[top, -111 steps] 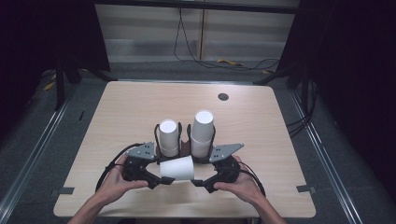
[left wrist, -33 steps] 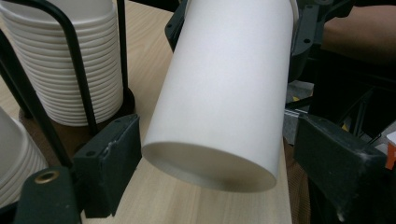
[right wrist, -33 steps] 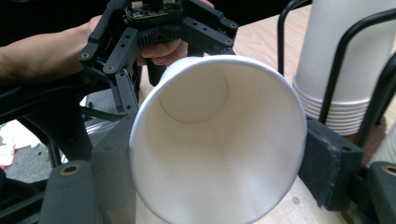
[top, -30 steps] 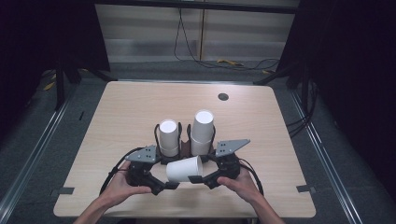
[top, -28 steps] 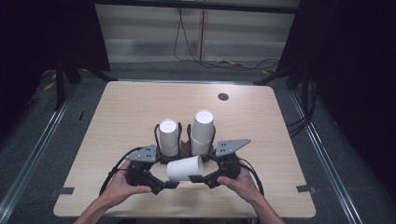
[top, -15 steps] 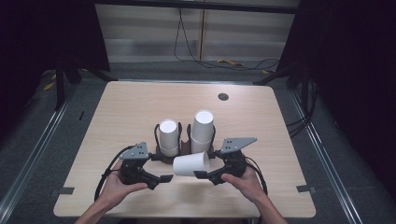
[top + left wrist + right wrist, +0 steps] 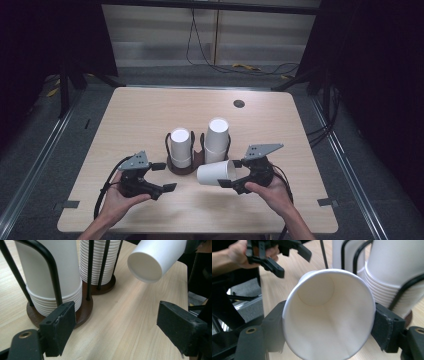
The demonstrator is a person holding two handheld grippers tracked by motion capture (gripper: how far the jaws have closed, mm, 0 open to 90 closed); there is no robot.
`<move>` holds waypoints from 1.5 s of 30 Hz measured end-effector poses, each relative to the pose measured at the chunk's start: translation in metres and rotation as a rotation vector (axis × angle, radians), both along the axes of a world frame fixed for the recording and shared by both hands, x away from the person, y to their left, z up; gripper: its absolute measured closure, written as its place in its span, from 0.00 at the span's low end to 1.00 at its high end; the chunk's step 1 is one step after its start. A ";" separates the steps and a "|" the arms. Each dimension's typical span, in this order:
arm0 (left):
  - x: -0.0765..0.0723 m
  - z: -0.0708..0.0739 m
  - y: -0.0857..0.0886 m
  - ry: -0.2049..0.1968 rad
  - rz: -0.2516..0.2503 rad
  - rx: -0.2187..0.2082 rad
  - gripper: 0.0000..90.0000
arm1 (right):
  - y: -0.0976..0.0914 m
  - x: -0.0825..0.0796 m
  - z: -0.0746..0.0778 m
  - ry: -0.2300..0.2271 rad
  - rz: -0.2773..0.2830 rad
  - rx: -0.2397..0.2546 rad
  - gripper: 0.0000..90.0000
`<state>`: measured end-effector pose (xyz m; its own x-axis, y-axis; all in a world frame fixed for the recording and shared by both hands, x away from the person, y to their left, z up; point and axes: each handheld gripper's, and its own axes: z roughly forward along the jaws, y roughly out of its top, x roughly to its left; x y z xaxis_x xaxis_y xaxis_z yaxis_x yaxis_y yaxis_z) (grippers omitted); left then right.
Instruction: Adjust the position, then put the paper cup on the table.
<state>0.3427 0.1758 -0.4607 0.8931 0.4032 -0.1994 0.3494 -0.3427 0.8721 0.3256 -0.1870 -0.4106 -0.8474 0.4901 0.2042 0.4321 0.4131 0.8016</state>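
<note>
Left cup stack: we see it in the wire holder, ahead of the tongs.
Right cup stack: taller, beside it.
Round grommet: table's far edge, well beyond the tongs.

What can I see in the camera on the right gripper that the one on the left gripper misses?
The right gripper view looks into the open mouth of the white paper cup, squeezed between the right gripper's pads, and shows the left gripper in the person's hand. The left gripper view instead shows that cup's closed bottom and the left gripper's own jaws standing wide apart with nothing between them. Both show the stacks of cups in the black wire holder on the wooden table.
</note>
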 end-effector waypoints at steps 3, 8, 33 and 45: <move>0.000 -0.001 0.001 0.000 0.005 -0.001 0.17 | -0.003 0.001 0.000 0.007 -0.016 -0.012 0.28; 0.002 -0.003 0.001 0.016 0.006 0.004 0.17 | -0.008 0.001 -0.002 0.024 -0.040 -0.040 0.28; 0.001 -0.009 0.004 0.019 -0.004 0.055 0.17 | -0.055 0.012 0.002 0.070 -0.161 -0.175 0.28; -0.005 -0.009 0.009 0.007 0.003 0.068 0.18 | -0.067 0.029 0.011 0.090 -0.227 -0.265 0.28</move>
<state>0.3381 0.1851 -0.4698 0.8907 0.4186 -0.1772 0.3561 -0.4002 0.8444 0.3549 -0.2545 -0.4001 -0.6954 0.7096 0.1135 0.6004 0.4868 0.6344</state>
